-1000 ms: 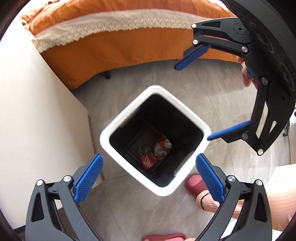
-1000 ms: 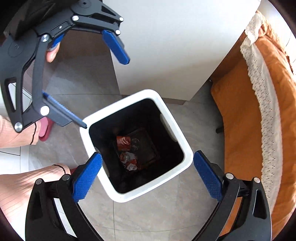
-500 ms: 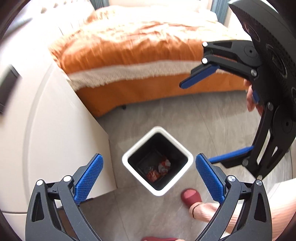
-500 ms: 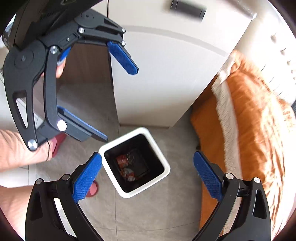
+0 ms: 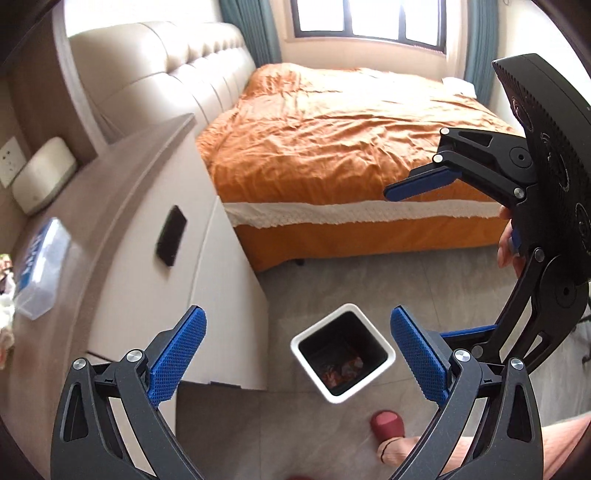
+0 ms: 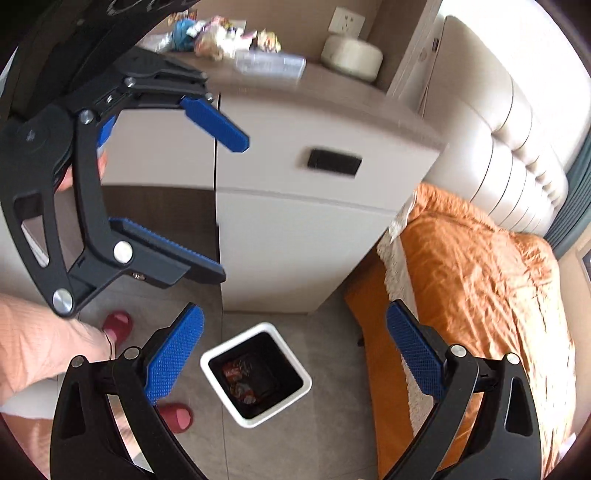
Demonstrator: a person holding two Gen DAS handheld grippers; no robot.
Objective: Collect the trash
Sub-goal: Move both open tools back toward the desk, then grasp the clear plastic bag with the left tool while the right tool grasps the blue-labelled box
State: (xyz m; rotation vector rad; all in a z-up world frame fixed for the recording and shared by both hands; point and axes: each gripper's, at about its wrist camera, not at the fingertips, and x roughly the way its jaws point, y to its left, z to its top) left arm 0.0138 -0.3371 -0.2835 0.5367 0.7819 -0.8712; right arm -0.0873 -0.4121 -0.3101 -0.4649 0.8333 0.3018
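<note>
A white square trash bin (image 5: 384,363) stands on the grey floor far below both grippers; it also shows in the right wrist view (image 6: 301,391). Red crumpled wrappers (image 5: 341,371) lie at its bottom (image 6: 238,373). My left gripper (image 5: 295,354) is open and empty, high above the bin. My right gripper (image 6: 293,354) is open and empty too, and shows at the right of the left wrist view (image 5: 439,258). More trash, a pile of colourful wrappers (image 6: 218,35), lies on the nightstand top at the back.
A beige nightstand (image 5: 147,229) with a dark drawer handle (image 6: 334,162) stands left of the bin. On it are a clear plastic box (image 5: 40,269) and a white case (image 6: 351,55). An orange bed (image 5: 351,147) is behind. The person's red slippers (image 6: 118,321) are beside the bin.
Both grippers have risen well away from the bin, which now looks small and far below. The nightstand top and the bed have come into view. Both stay open and empty.
</note>
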